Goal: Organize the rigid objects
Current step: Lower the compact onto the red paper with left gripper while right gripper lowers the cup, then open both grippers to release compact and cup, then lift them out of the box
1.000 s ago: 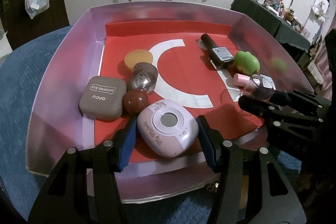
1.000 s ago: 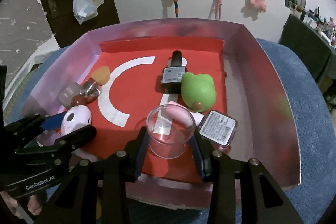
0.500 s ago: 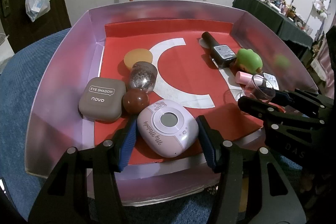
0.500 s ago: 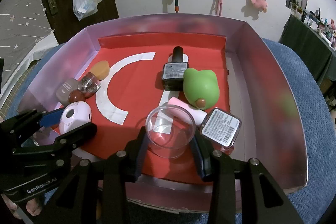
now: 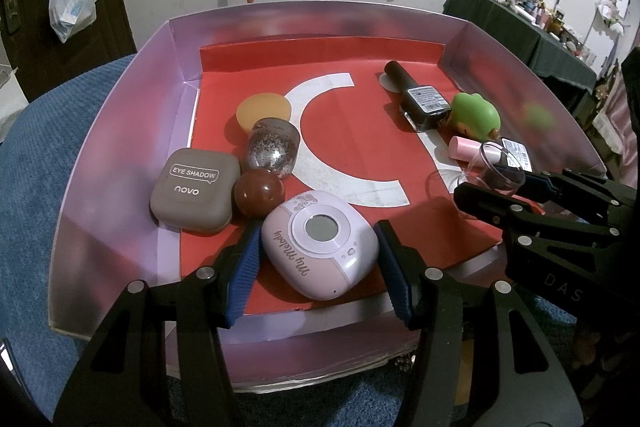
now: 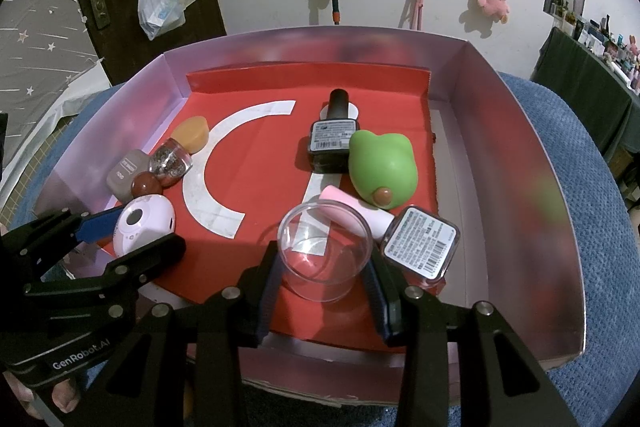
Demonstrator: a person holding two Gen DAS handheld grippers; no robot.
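tray (image 5: 120, 131) on blue cushion, red liner inside. left tool (image 5: 318, 259) straddles the pink compact (image 5: 320, 245) at the 7 o'clock corner; its blue pads sit at both flanks of the case, likely pinching it, though contact on the right pad is hard to confirm. right tool (image 6: 322, 273) pinches the clear cup (image 6: 324, 251) at 5 o'clock, upright, mouth open.

judgement: both items look gripped and near their places, so the step is setting down cleanly. lower each until the base rests flat on the liner, then spread the pads slowly. cup is light and slick and may tip toward the labelled jar (image 6: 420, 241) just beside it; compact nearly touches the brown ball (image 5: 258, 193), so withdraw straight back, no sideways sweep.
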